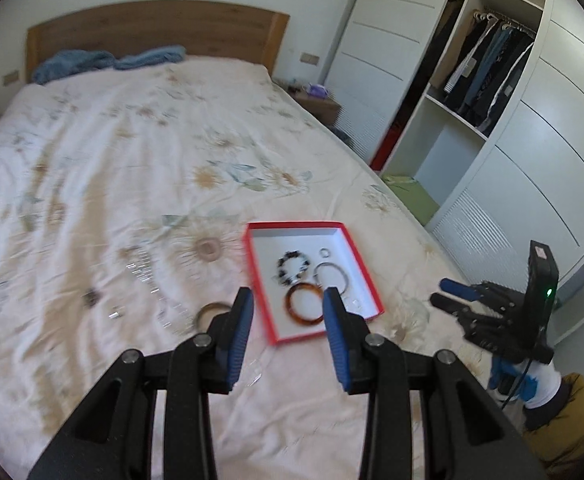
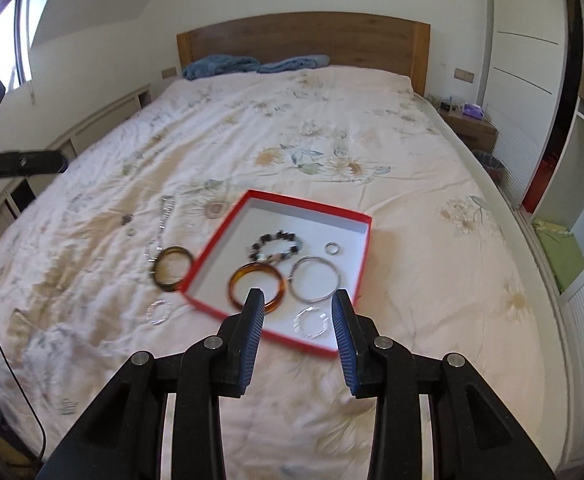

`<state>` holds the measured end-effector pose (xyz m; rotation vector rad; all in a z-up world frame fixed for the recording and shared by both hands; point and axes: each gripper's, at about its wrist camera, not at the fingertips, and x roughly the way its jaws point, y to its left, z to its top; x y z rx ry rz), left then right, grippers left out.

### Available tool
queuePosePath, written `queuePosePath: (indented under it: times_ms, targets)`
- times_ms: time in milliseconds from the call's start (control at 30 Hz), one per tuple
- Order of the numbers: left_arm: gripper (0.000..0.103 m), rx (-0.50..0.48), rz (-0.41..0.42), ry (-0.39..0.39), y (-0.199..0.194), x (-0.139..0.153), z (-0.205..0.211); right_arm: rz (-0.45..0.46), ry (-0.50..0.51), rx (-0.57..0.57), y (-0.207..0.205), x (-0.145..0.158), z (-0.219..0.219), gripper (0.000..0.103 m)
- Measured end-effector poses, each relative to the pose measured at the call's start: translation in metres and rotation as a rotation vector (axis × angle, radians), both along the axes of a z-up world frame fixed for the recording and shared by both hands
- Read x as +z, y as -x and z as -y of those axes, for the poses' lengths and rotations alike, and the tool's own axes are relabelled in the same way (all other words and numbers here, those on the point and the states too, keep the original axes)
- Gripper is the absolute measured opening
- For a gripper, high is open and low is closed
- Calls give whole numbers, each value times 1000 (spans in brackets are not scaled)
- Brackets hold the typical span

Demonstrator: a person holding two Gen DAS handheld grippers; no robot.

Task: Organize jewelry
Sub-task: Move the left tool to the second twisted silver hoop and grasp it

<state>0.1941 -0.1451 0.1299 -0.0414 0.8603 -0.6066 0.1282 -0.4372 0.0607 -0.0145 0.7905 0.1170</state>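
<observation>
Both the left gripper (image 1: 288,304) and the right gripper (image 2: 297,306) hang empty, jaws apart, above the red box (image 2: 212,236); loose bed jewelry blurs, indistinct.

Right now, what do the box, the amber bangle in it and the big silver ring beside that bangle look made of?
Box: likely card, matte red outside, white inside, with thin straight walls.
Amber bangle: probably resin or plastic; glossy, translucent, with dark mottling.
Silver ring: probably metal; a thin grey band with bright glints.

Open bedspread (image 2: 331,128) all round red box (image 2: 365,240); loose bangle (image 2: 172,269) beside box.
</observation>
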Motion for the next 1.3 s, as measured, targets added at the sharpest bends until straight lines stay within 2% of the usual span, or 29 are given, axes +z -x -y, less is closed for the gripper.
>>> queuePosePath:
  times_ms: [167,333,500,667,1033,1300]
  targets:
    - [34,61,23,-25,41,-9,-49,13,-37,2,28,3,-14,35]
    - [34,104,68,-72,75,-25,-81,16,-72,10,48,1,-29,35]
    - [34,165,8,-69,95,-50,-111,-1,-112,17,51,-10,-39,35]
    - [34,219,-34,-57,100,-71,-122,-24,-142,27,48,-24,-49,35]
    - [34,212,-89,-99,80,-105,-103,-78,-166,50,29,-55,-64,35]
    - [33,147,-147,-130,48,-148,-51,-98,-183,33,20,-71,-50,35]
